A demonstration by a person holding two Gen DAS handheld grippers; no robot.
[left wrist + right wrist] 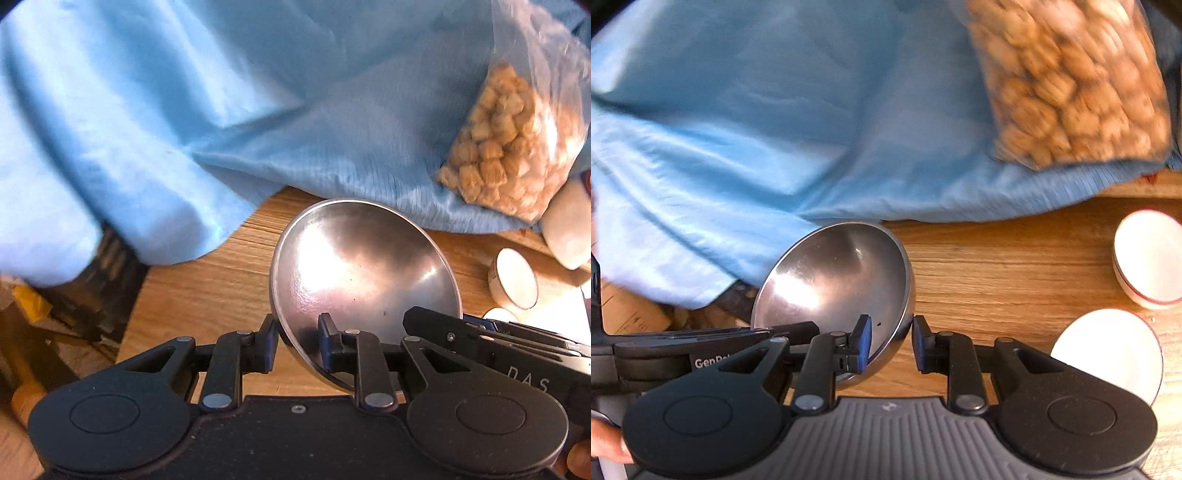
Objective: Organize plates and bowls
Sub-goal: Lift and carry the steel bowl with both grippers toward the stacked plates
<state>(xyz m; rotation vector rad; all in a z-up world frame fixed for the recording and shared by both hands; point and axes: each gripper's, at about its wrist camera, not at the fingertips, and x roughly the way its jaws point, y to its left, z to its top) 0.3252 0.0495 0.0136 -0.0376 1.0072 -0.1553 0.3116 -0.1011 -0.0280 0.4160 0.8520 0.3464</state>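
The round, shallow, polished steel bowl (364, 280) is held tilted above the wooden bench (207, 291), near the edge where a crumpled light-blue cloth (166, 110) spills over the side. Both tools grip it at once. The left gripper (297, 341) is clenched on the near rim, one blue-padded finger outside the wall and one inside. The right gripper (889, 341) pinches the opposite rim the same way, its left pad inside the bowl and its right pad against the outer wall. In the left wrist view the right tool's black body reaches in from the right behind the bowl; in the right wrist view the left tool crosses in from the left.

Toward the bench's right side stand two small white bowls with a red rim line (1148, 254), one beyond the other (1108, 354), apart from each other and from the steel bowl. They do not look stacked or grouped yet. A clear bag of tan cereal pieces (506, 140) lies on the cloth at the far right.

I judge the task at an early stage: the steel bowl is lifted but not yet placed, and the white bowls remain to be gathered. No plates are visible in either view.
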